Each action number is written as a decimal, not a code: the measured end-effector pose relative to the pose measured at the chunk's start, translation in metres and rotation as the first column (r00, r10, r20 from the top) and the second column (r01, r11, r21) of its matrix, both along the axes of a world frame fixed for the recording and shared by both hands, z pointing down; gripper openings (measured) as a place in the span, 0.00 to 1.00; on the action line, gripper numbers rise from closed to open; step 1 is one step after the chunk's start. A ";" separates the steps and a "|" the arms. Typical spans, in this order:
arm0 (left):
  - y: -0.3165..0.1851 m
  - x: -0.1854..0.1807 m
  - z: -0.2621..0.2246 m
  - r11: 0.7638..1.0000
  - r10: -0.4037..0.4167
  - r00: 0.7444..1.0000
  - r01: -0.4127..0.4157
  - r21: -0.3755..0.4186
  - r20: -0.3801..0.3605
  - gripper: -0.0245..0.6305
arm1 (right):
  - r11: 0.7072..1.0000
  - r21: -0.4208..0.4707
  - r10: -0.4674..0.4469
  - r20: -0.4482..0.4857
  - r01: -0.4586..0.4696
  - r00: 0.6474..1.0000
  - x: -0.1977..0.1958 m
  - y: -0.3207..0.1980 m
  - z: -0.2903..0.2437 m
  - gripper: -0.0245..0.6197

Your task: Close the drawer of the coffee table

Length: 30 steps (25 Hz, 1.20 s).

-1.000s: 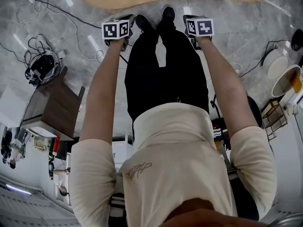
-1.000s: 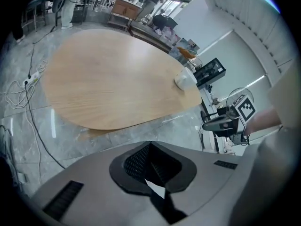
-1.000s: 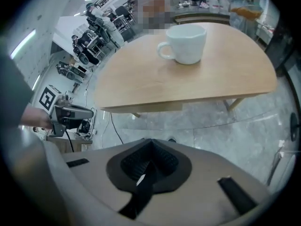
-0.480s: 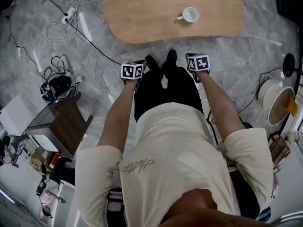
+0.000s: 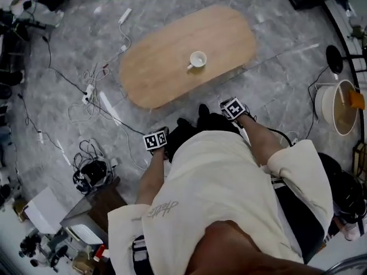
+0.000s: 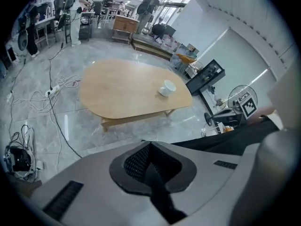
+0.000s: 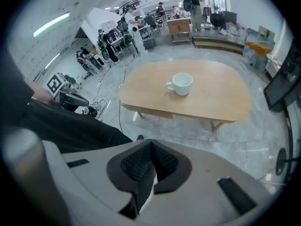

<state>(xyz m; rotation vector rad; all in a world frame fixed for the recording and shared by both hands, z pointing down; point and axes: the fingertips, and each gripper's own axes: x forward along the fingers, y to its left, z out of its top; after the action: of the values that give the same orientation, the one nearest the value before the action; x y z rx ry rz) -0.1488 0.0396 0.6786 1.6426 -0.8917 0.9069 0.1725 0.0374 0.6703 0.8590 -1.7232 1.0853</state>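
Fingers of left gripper (image 6: 149,146) and right gripper (image 7: 151,144) meet empty, coffee table (image 6: 123,89) well ahead.

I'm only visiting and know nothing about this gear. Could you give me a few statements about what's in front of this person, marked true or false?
1. A white cup stands on the wooden coffee table. True.
2. The left gripper is holding the cup. False: its jaws are together on nothing, and the cup sits on the table, apart from it.
3. The right gripper has its jaws together with nothing between them. True.
4. The table stands on a red carpet. False: it stands on a grey, marble-like floor.
5. Loose cables lie on the floor beside the table. True.
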 end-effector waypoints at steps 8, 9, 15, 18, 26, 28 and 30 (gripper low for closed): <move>0.013 0.049 -0.010 0.997 0.047 0.998 -0.050 0.060 0.045 0.04 | 0.961 0.117 0.251 0.022 -0.252 0.968 0.111 0.048 -0.034 0.03; 0.009 0.057 -0.014 0.995 0.050 0.998 -0.053 0.080 0.044 0.04 | 0.955 0.139 0.260 0.039 -0.263 0.965 0.118 0.049 -0.041 0.03; -0.088 0.100 -0.093 0.943 0.105 0.994 -0.093 0.319 -0.021 0.04 | 0.913 0.327 0.197 0.170 -0.244 0.966 0.088 -0.027 -0.100 0.03; -0.117 0.100 -0.155 0.890 0.088 0.994 -0.049 0.453 -0.065 0.04 | 0.885 0.419 0.109 0.234 -0.202 0.966 0.042 -0.065 -0.144 0.03; -0.155 0.089 -0.318 0.717 0.142 0.987 -0.053 0.696 -0.071 0.04 | 0.734 0.670 -0.180 0.349 -0.111 0.920 -0.070 -0.151 -0.318 0.03; -0.156 0.084 -0.349 0.676 0.152 0.985 -0.048 0.735 -0.075 0.04 | 0.674 0.728 -0.228 0.365 -0.124 0.903 -0.092 -0.158 -0.361 0.03; -0.157 0.082 -0.378 0.633 0.157 0.985 -0.042 0.773 -0.076 0.04 | 0.615 0.775 -0.269 0.377 -0.143 0.886 -0.107 -0.164 -0.400 0.03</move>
<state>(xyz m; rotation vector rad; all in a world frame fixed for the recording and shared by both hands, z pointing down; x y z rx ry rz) -0.0673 -0.1175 0.3003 2.4845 -1.1944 0.4642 0.0657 -0.1261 0.2699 1.0963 -2.7197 0.4209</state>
